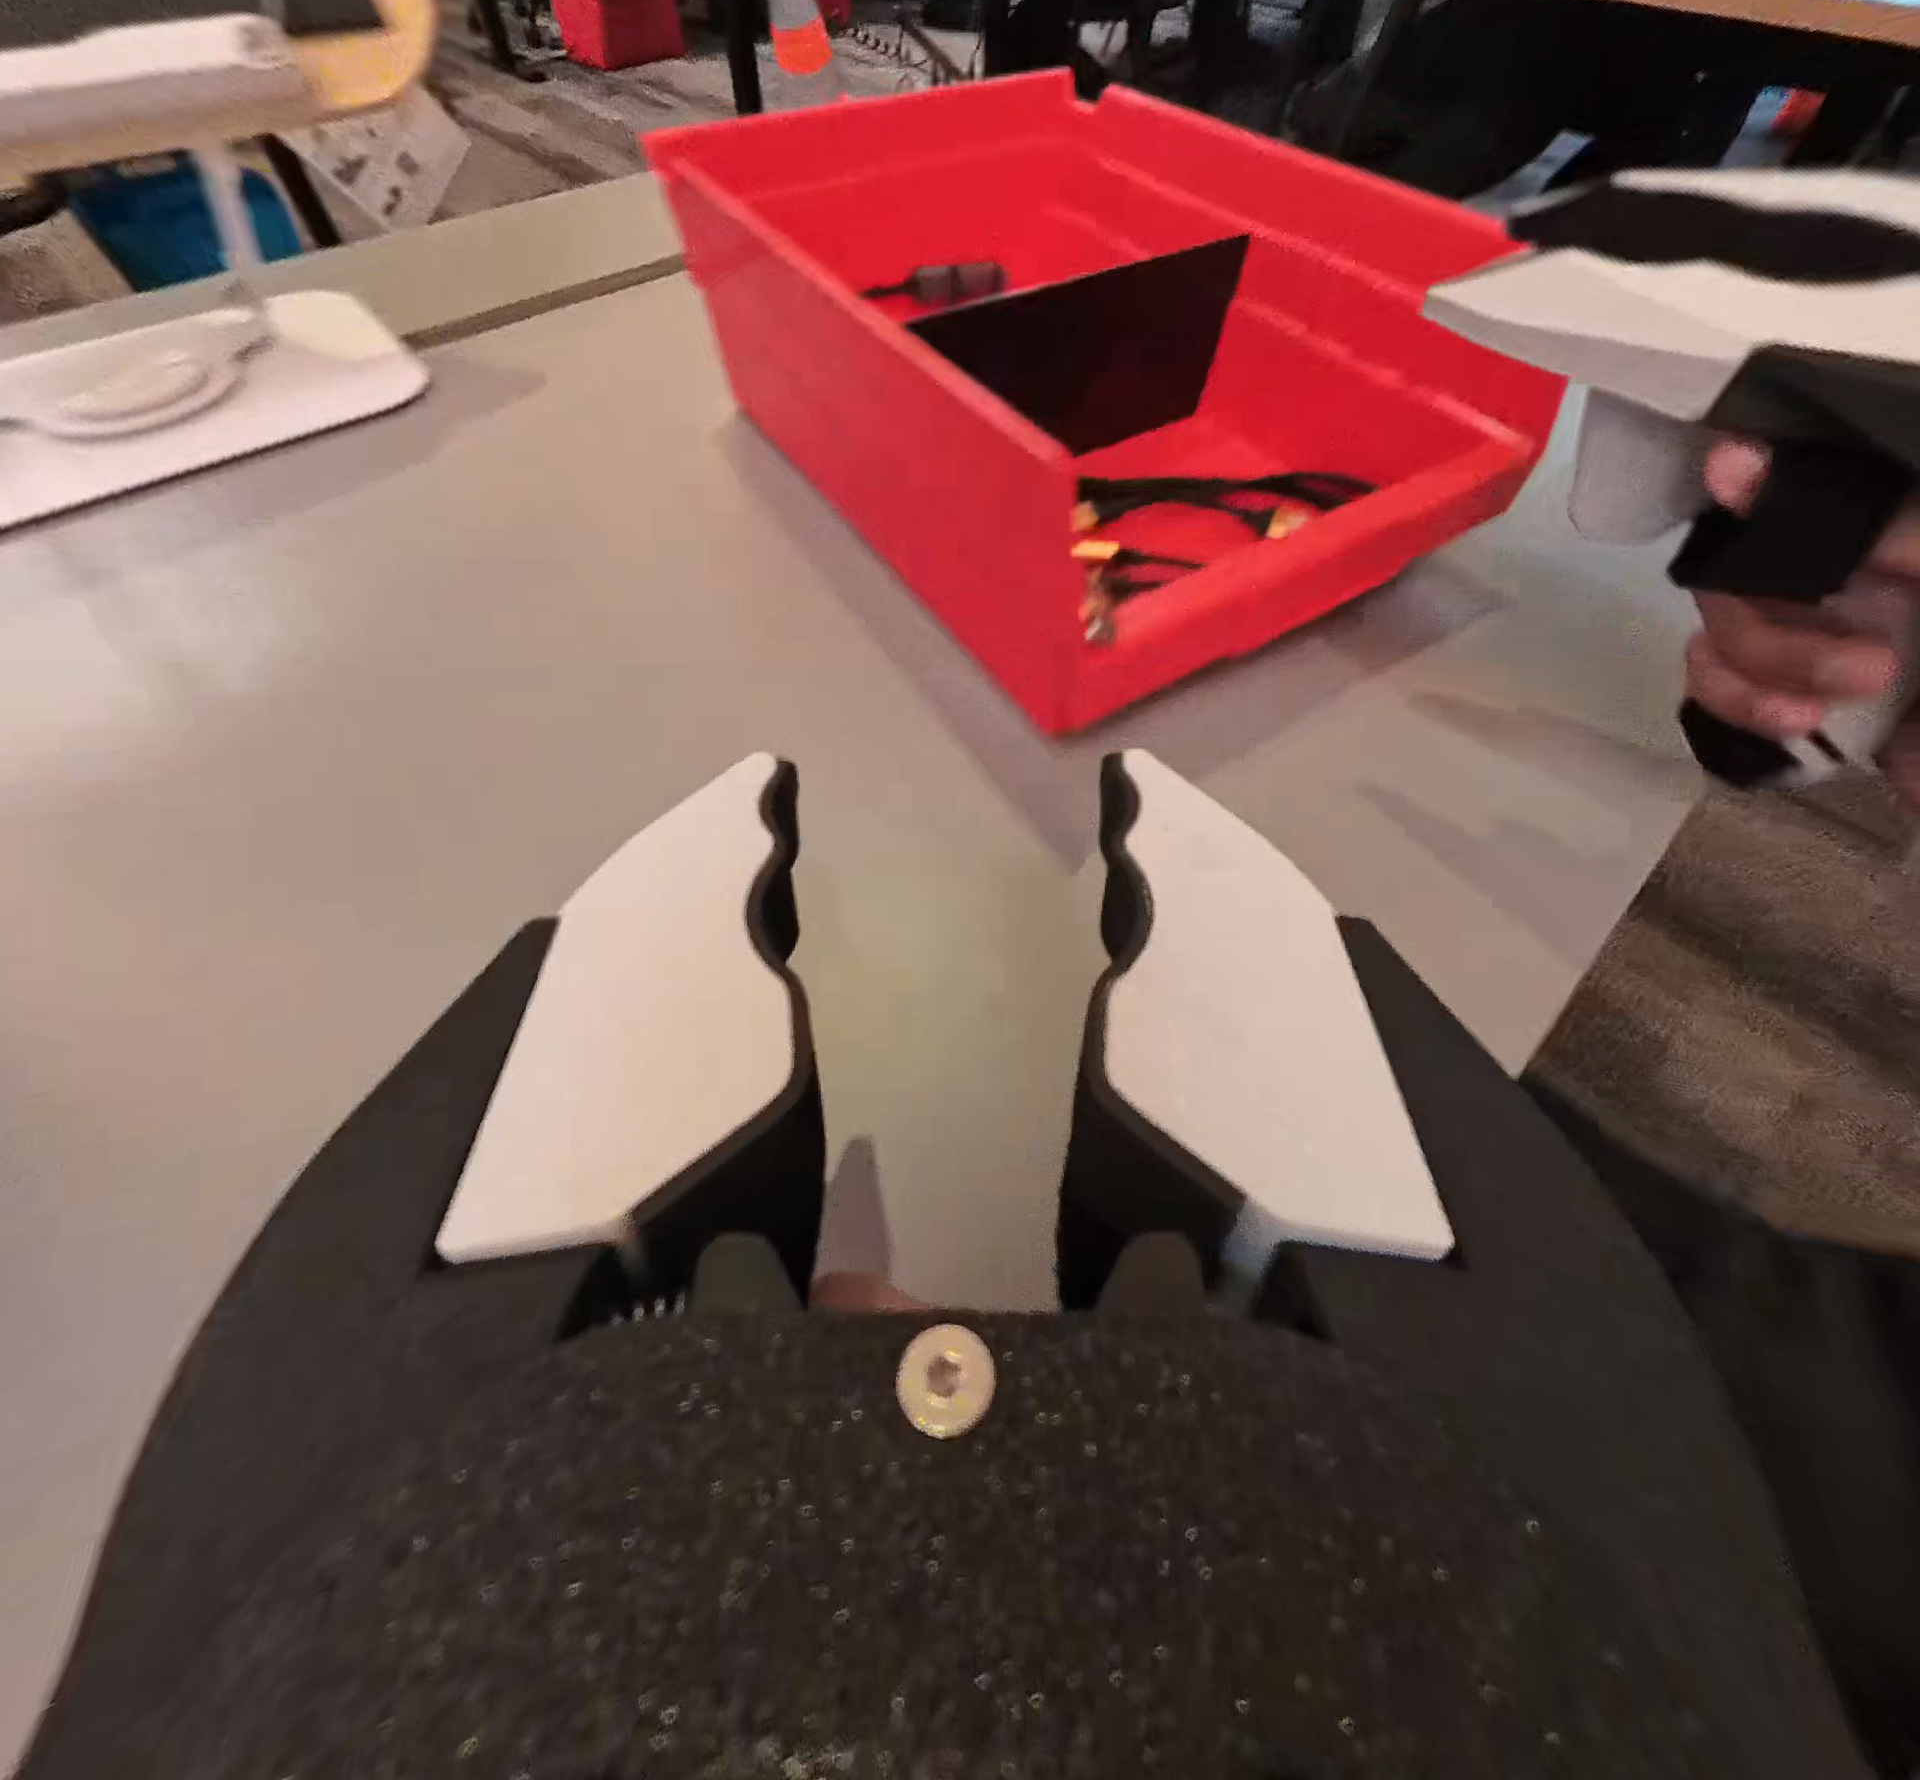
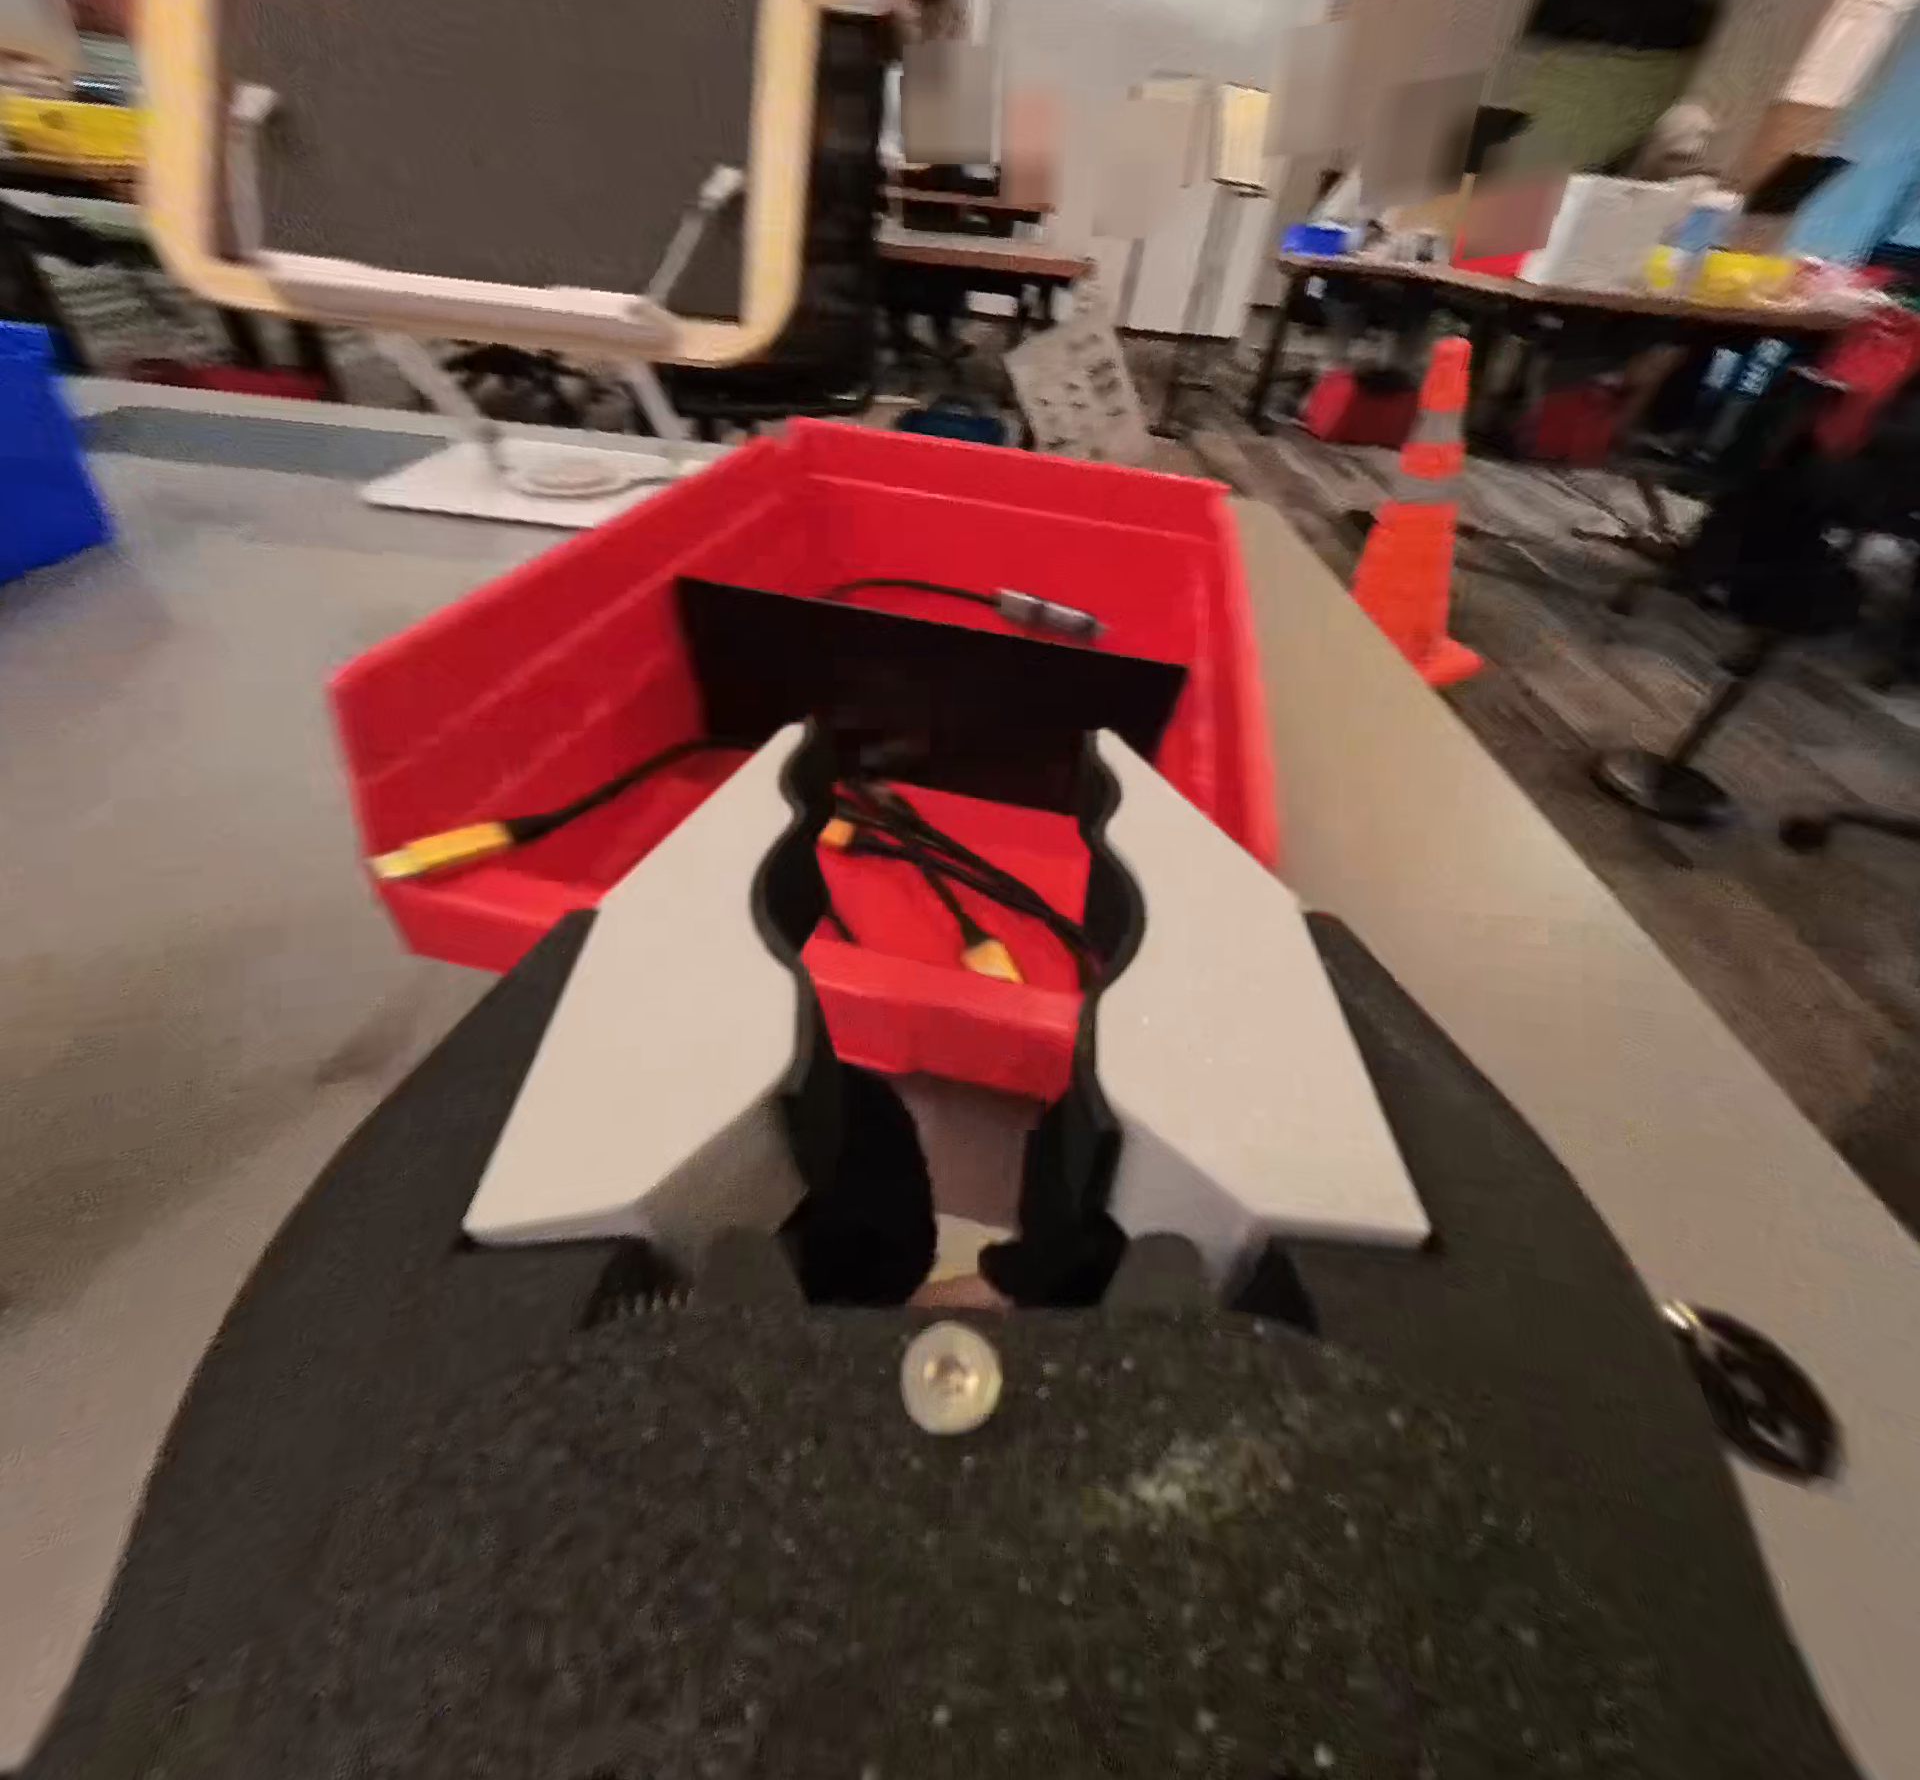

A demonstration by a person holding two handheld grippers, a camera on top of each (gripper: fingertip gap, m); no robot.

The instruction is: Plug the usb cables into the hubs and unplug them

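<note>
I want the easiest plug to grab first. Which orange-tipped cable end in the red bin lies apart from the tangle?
The orange plug in the red bin's near-left corner; the others cluster ahead of the right gripper.

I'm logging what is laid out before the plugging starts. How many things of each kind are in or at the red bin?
Red bin: 1
Black divider: 1
USB hub, far compartment: 1
Bundle of USB cables with orange plugs, near compartment: 1 (single cables too tangled to count)
Total: 4
</note>
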